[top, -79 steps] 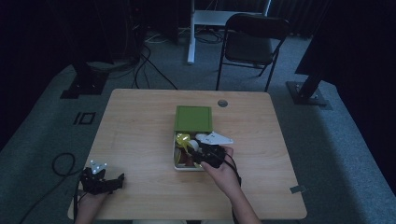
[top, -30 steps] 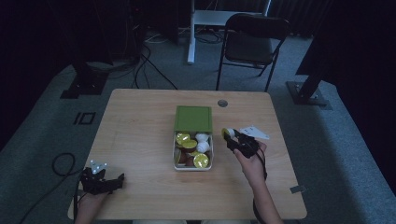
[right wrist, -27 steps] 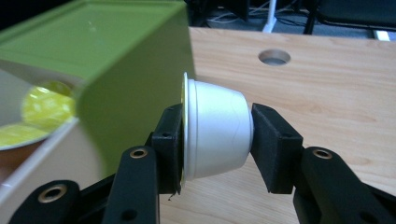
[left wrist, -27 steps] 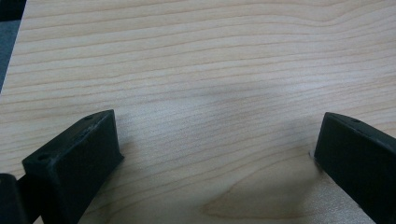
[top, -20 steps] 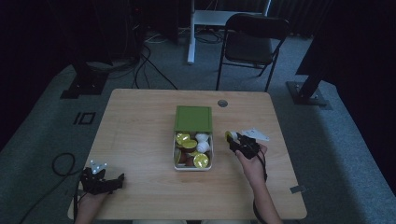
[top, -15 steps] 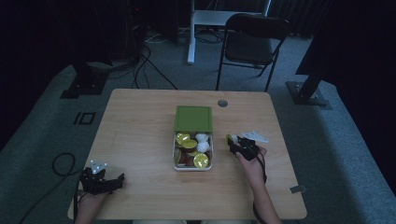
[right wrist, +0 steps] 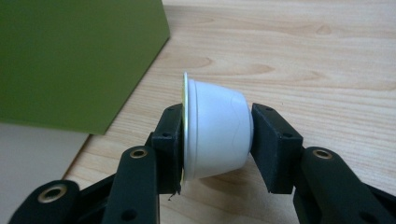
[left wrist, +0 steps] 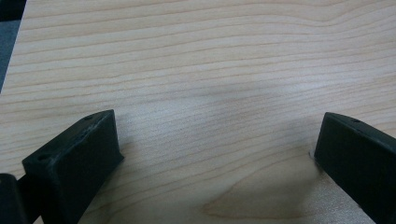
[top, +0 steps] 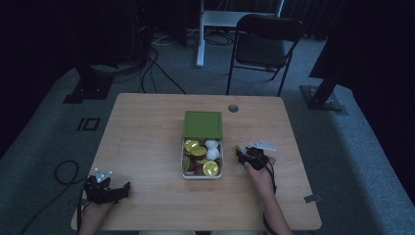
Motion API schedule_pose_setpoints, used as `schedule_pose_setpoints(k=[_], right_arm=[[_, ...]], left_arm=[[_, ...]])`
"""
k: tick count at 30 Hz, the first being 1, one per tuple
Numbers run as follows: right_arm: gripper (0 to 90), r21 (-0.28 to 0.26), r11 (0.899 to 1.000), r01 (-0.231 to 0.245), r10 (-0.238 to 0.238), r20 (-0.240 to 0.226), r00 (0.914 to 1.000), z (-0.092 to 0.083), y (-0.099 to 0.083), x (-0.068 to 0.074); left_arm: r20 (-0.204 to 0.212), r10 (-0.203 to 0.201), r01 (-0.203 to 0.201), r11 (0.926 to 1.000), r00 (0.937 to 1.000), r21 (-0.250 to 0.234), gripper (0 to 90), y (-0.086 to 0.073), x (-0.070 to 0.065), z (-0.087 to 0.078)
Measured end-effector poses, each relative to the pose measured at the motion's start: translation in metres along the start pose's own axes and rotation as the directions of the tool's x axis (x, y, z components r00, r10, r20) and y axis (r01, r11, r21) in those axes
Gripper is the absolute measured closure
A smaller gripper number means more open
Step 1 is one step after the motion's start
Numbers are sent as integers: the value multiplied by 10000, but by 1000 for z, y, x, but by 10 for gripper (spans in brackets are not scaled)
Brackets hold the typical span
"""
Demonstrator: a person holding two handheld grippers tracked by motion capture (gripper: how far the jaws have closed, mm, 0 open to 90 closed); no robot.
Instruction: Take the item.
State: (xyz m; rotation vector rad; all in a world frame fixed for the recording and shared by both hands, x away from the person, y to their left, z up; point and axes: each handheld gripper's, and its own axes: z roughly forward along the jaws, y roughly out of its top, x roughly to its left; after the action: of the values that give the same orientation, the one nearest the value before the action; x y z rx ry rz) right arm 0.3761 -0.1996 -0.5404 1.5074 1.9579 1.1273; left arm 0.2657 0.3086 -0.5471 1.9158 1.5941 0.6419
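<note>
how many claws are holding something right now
1. The right claw is clamped on a white capsule, just right of the open box. The left claw is open over the bare table near the front left corner.

Left gripper (top: 105, 188) sits at lower left of the high view, held by the left hand (top: 93, 215), jaws spread wide apart. Right gripper (top: 243, 152) at centre right, right forearm (top: 269, 208) rising from the bottom edge; jaws clamped on a white capsule (right wrist: 215, 128) lying sideways.
</note>
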Motion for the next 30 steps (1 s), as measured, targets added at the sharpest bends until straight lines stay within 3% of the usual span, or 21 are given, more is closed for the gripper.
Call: schedule_pose_setpoints(k=[17, 24, 30], right_arm=[[536, 361, 9992, -176, 178, -48, 9998, 3, -3, -5], [444, 282, 9995, -130, 135, -173, 9998, 0, 0, -5], [418, -14, 10000, -10, 9, -167, 9999, -11, 4, -6]], left_arm=[[-2, 1, -1, 10000, 10000, 0, 3, 0, 0, 0], [-1, 1, -1, 10000, 10000, 0, 3, 0, 0, 0], [-2, 1, -1, 10000, 10000, 0, 3, 0, 0, 0]])
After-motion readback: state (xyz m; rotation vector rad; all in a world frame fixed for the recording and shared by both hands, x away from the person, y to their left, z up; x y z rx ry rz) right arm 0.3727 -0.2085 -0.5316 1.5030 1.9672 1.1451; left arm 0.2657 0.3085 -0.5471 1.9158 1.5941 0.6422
